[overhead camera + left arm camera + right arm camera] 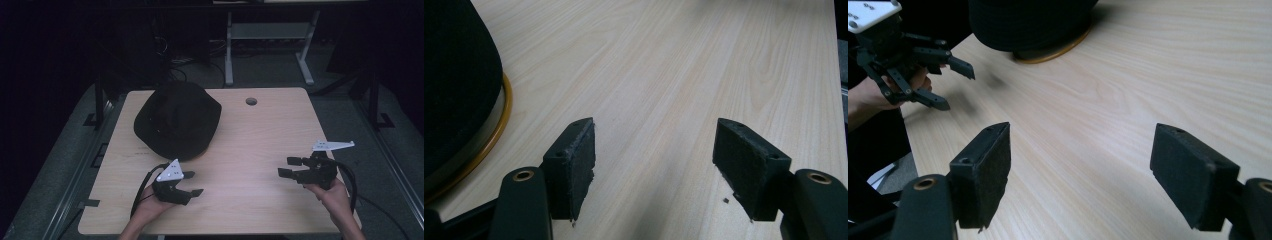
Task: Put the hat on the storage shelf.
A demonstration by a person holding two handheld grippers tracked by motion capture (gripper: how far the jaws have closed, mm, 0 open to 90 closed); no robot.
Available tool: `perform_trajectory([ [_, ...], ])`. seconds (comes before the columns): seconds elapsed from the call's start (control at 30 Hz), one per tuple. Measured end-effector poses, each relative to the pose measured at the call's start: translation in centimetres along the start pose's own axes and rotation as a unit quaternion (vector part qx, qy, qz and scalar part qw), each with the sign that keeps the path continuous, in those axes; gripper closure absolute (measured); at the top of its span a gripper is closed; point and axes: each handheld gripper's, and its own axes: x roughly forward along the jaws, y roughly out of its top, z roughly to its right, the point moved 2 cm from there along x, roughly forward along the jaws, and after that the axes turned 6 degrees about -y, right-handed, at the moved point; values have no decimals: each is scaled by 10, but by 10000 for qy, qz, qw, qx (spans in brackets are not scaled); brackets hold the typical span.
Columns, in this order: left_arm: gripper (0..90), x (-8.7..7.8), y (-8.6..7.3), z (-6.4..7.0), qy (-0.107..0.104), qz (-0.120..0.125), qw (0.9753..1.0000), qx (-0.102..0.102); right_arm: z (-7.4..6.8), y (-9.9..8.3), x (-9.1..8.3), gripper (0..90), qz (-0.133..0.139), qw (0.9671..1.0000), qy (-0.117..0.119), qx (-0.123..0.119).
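A black hat [177, 120] lay on the far left part of the light wooden table [260, 125], brim down, with a thin tan-gold edge showing along the brim in the left gripper view [499, 125] and in the right gripper view [1048, 47]. Nothing held or touched it.

Nearest to it was the left gripper [192, 183], held in the person's left hand [150, 202] just in front of the hat and apart from it. Its jaws stood wide apart with only bare tabletop between them, and its grey three-cornered plate faced up. In the right gripper view the left gripper [953, 82] showed at the upper left, jaws spread.

The right gripper [287, 167] sat well apart from the hat near the table's right edge, held in the person's right hand [335, 195]. Its jaws too were spread wide, gripping nothing, and pointed left across the table.
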Motion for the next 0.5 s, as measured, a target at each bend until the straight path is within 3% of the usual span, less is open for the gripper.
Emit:
perform_trajectory([
  [0.23,330,-1,0,0,-8,9,10000,-3,0,-26,-5,234,-52,9999,-73,76],
  [0.5,330,1,0,0,-27,-20,10000,3,-2,-50,-19,209,227,9995,-161,145],
])
